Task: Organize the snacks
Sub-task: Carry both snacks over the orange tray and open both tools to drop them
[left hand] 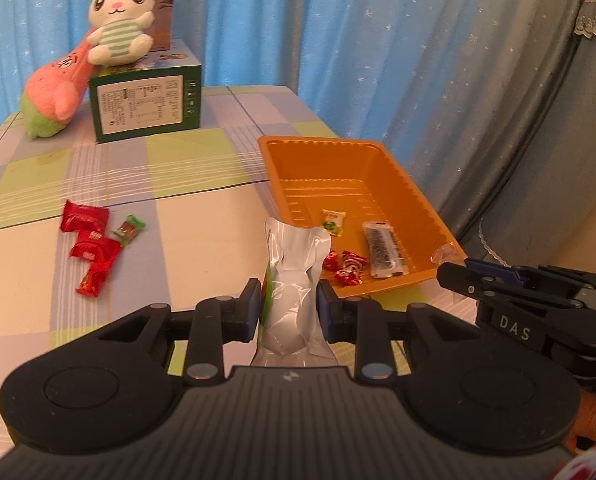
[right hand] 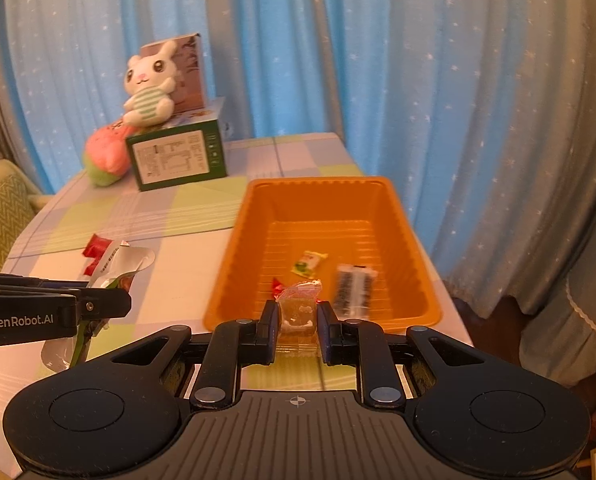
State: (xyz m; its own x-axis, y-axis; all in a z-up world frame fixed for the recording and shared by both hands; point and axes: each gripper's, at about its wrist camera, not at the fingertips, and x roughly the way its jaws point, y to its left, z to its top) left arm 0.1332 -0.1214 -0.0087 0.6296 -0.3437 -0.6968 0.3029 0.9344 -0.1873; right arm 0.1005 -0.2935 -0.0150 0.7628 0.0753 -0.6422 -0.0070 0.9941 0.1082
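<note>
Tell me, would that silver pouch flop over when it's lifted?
Probably only a little: the silver pouch stands upright between the left gripper fingers, though its crinkled top suggests soft foil. It looks light, and the glossy film may be slippery.

Silver pouch (left hand: 294,284): glossy foil, creased, mirror-like sheen. Orange tray (right hand: 234,240): smooth moulded plastic, ribbed floor, semi-gloss. Clear packet (right hand: 298,312): transparent crinkly film. Red wrappers (left hand: 92,250): shiny printed foil. Left gripper (left hand: 286,312) body: matt black plastic, ribbed, bright metal pivot pins. Tablecloth (left hand: 178,160): plaid, smooth low sheen. Rabbit toy (left hand: 118,20): fuzzy plush. Green box (left hand: 146,108): printed card. Curtains (right hand: 418,60): soft cloth.
</note>
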